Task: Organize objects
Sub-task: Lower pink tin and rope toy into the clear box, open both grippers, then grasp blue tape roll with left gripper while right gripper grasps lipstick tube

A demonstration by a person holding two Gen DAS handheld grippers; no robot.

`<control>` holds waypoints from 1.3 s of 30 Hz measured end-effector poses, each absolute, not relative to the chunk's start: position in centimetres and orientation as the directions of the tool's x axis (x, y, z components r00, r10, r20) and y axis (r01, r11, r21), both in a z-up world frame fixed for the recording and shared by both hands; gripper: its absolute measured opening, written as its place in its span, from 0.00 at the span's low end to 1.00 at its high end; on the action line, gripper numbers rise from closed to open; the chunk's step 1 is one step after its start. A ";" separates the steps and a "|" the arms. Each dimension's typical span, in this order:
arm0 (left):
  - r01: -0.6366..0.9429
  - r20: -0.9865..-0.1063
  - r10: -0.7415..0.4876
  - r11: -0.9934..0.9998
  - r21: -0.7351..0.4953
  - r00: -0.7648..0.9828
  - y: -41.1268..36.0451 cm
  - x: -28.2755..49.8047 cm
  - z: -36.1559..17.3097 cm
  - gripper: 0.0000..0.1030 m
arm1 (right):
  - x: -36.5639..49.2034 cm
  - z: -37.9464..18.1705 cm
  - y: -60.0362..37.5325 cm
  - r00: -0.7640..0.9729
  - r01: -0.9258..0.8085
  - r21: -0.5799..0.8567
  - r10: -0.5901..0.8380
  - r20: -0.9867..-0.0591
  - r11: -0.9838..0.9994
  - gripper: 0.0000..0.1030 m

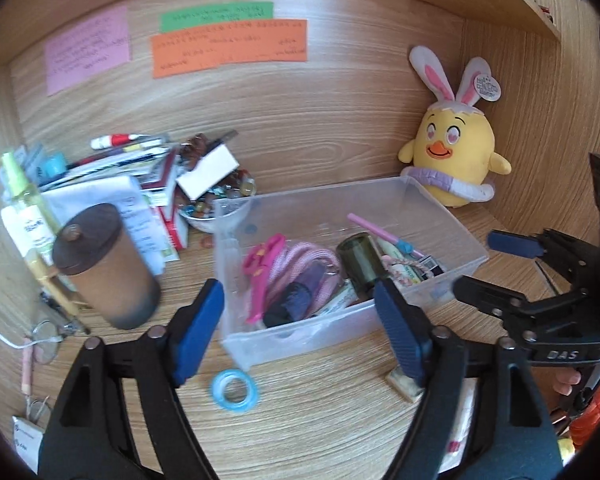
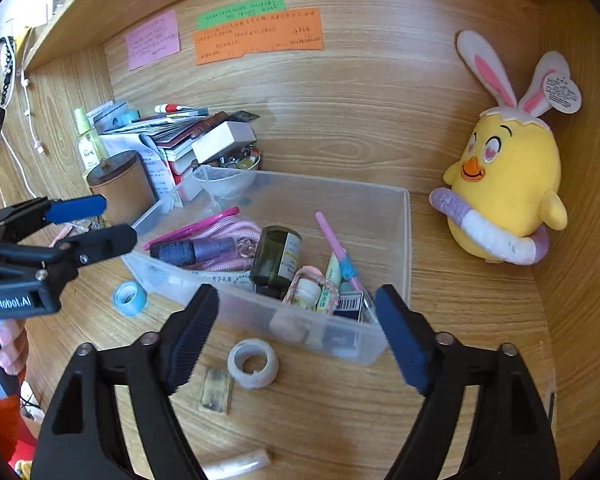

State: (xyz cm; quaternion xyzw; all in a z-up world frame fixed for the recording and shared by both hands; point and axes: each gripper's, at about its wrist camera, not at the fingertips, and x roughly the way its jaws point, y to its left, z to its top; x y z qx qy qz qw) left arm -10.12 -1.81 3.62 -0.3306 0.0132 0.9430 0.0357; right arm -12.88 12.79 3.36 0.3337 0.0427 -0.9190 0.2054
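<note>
Hovering both grippers over our clear bin [image 1: 440, 216] on the desk.
From the left wrist, our left gripper [image 1: 300, 332] gapes empty above the bin's near wall; from the right wrist, our right gripper [image 2: 296, 332] spreads wide, empty, white tape roll [image 2: 253, 364] below.

Two tools: the left tool [image 1: 300, 324] and the right tool [image 2: 296, 332]. One clear plastic bin [image 2: 396, 240] on the tabletop [image 2: 460, 320]. Three paper notes on the back panel: one pink note [image 2: 153, 39], one green note [image 2: 241, 11], one orange note [image 2: 258, 36]. One plush chick [image 2: 508, 184]. Two tape rolls: one blue roll [image 2: 129, 298] and one white roll [image 2: 253, 364]. One lidded brown canister [image 1: 108, 268]. One bowl of beads [image 1: 216, 200].
</note>
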 end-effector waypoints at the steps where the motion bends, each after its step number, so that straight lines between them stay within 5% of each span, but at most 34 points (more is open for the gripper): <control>1: -0.065 -0.622 0.048 -0.998 0.006 -0.782 -2.3 -9.6 3.7 0.87 | -12.3 3.2 12.8 -0.692 0.408 0.058 -0.350 -0.632 -0.911 0.81; 5: -0.012 -0.627 -0.010 -0.999 0.031 -0.779 -4.0 -8.0 3.0 0.93 | -10.2 2.0 12.5 -0.675 0.414 0.042 -0.337 -0.656 -0.909 0.81; 22: 0.080 -0.780 -0.059 -0.997 0.011 -0.623 -7.4 -7.7 -4.8 0.93 | -4.7 -5.0 12.0 -0.549 0.379 0.105 -0.315 -0.774 -0.919 0.77; 29: 0.089 -0.787 -0.063 -0.996 0.009 -0.614 -7.3 -9.5 -5.4 0.92 | -3.7 -5.0 12.4 -0.596 0.379 0.026 -0.265 -0.758 -0.925 0.32; 33: 0.078 -0.807 -0.053 -0.997 0.009 -0.589 -7.1 -10.4 -6.1 0.72 | -3.7 -5.0 12.9 -0.605 0.386 0.012 -0.263 -0.752 -0.922 0.14; 39: 0.100 -0.813 -0.055 -0.995 -0.003 -0.579 -7.6 -11.0 -6.6 0.40 | -3.9 -5.0 13.6 -0.605 0.397 0.045 -0.298 -0.739 -0.917 0.14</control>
